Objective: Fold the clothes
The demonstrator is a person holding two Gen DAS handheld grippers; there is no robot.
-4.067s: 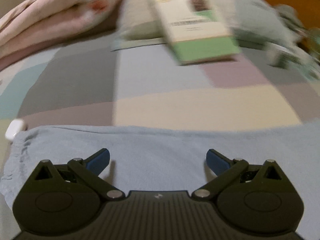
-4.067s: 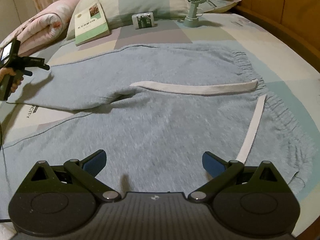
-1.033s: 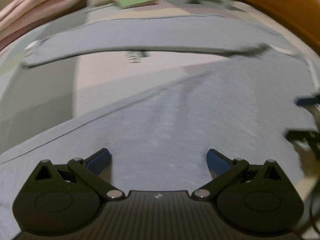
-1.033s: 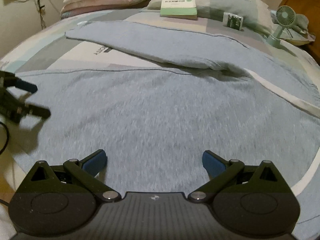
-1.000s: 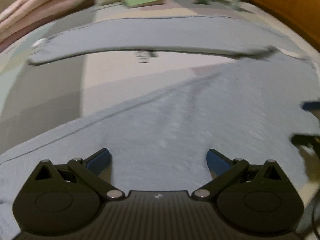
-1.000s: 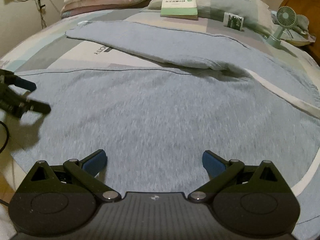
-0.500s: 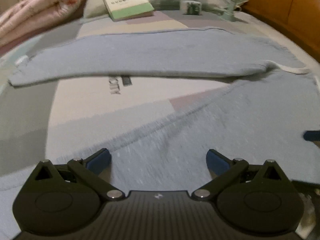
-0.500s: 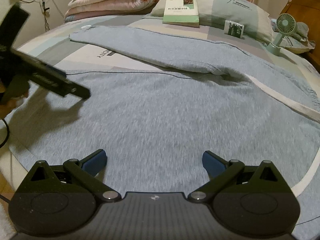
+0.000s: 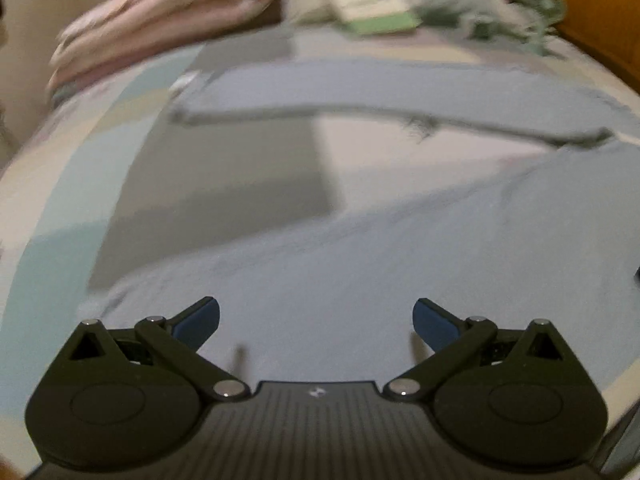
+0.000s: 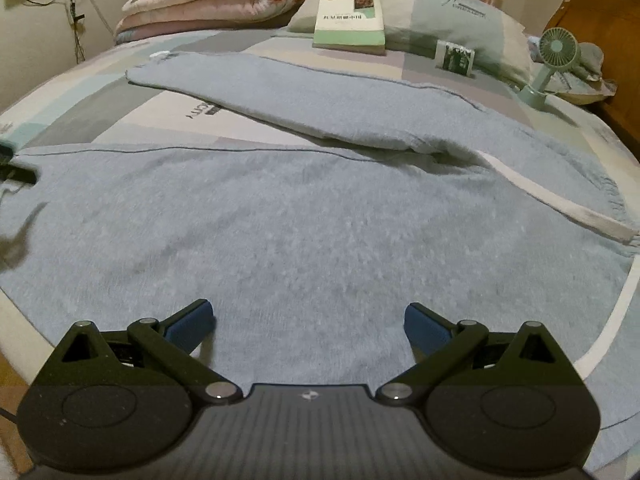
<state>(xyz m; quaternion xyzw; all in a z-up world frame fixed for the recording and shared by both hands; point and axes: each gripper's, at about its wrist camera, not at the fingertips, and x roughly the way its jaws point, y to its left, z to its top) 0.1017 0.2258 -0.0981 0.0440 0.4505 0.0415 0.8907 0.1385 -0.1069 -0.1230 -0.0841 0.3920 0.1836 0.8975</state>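
Light blue sweatpants [image 10: 320, 208] lie spread flat across the bed [image 10: 132, 120], legs apart in a V, white drawstring [image 10: 552, 204] loose near the waistband. No fold made yet, so the whole job looks left to do. Left tongs [image 9: 316, 320] spread wide, empty, over the near leg. Right tongs [image 10: 308, 322] also spread, holding nothing, just above the fabric.

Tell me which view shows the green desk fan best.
The right wrist view: the fan stands sharp and whole on the bed beside the pillow. In the left wrist view it is only a blurred green smear at the far edge.
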